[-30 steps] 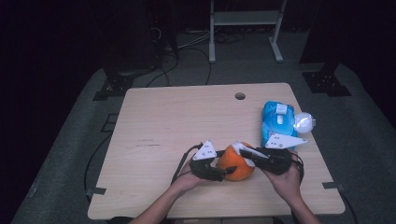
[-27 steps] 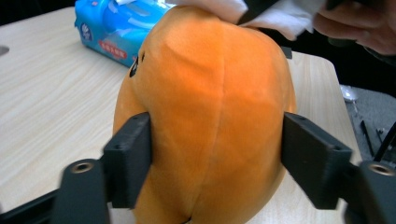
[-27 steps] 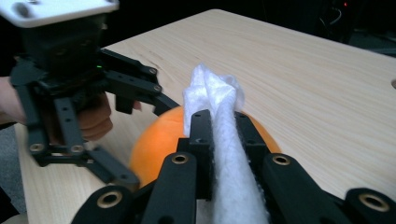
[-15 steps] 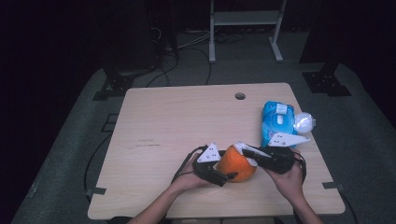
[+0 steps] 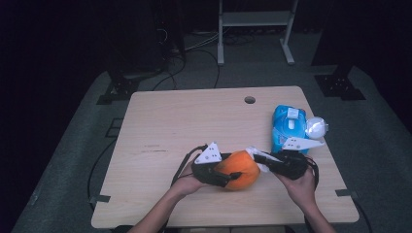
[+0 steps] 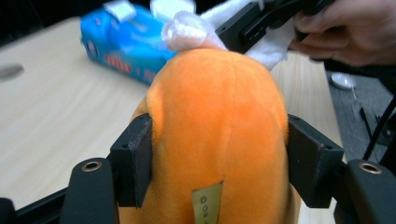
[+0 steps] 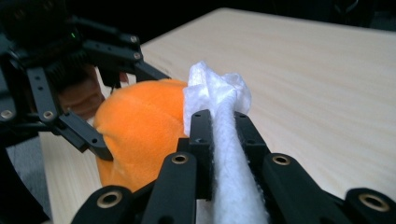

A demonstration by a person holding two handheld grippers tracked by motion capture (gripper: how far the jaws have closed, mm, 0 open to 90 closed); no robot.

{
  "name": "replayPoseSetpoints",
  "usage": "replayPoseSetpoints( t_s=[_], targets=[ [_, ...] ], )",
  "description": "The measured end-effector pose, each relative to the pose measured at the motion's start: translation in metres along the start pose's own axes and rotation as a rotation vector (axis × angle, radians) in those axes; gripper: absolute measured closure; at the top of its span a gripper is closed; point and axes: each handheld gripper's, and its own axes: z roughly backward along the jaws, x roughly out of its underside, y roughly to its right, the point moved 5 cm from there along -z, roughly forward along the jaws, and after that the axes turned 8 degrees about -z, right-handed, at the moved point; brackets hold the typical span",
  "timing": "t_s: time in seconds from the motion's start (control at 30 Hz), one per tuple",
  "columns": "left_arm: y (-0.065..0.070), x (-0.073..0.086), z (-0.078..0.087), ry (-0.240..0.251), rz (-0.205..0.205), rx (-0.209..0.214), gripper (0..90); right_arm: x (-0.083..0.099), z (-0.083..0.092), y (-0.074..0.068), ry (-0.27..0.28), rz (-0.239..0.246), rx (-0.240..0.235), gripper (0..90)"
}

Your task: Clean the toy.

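An orange plush toy (image 5: pixel 238 170) sits at the table's front middle, between my two grippers. My left gripper (image 6: pixel 219 163) has its pads pressed into the toy's (image 6: pixel 219 107) sides. Its jaws have just been closing, with the toy between them. My right gripper (image 7: pixel 219 123) is shut on a white wipe (image 7: pixel 217 91), whose bunched end rests against the toy's (image 7: pixel 140 126) top. In the high view the left gripper (image 5: pixel 232 171) comes in from the left and the right gripper (image 5: pixel 260 159) from the right.
A blue pack of wet wipes (image 5: pixel 289 128) lies at the right of the wooden table (image 5: pixel 184 126), with a white round object (image 5: pixel 316 127) beside it. A small hole (image 5: pixel 249 99) sits near the far edge. Dark floor and cables surround the table.
The left gripper has shifted slightly to the left on the plush toy. The right gripper and its wipe have stayed against the toy.
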Motion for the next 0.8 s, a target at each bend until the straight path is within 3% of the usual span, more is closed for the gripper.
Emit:
replayPoseSetpoints(
  t_s=[0.13, 0.27, 0.3, 0.37, 0.47, 0.63, 0.8],
  targets=[
    [-0.001, 0.004, -0.007, -0.007, 0.009, -0.005, 32.2, -0.001, -0.005, -0.014, -0.007, 0.044, -0.016, 79.5],
    [0.002, 0.005, -0.009, -0.004, 0.009, -0.011, 31.1, -0.003, -0.009, -0.029, -0.008, 0.071, -0.066, 79.4],
    [0.002, 0.005, -0.009, -0.004, 0.007, -0.012, 30.8, -0.003, -0.010, -0.030, -0.010, 0.084, -0.058, 79.5],
    [0.001, 0.005, -0.009, 0.005, -0.010, -0.003, 28.3, -0.003, -0.009, -0.027, -0.013, 0.077, -0.049, 79.5],
    [-0.001, 0.008, -0.008, 0.039, -0.002, 0.046, 19.3, 0.000, -0.008, -0.014, -0.020, 0.041, -0.029, 79.5],
    [-0.005, 0.015, -0.015, 0.031, -0.016, 0.024, 10.1, 0.003, -0.006, 0.002, -0.018, 0.008, 0.002, 79.4],
    [-0.002, 0.018, -0.020, 0.024, -0.022, -0.010, 14.6, 0.004, -0.006, -0.003, -0.020, 0.021, 0.010, 79.4]
  ],
)
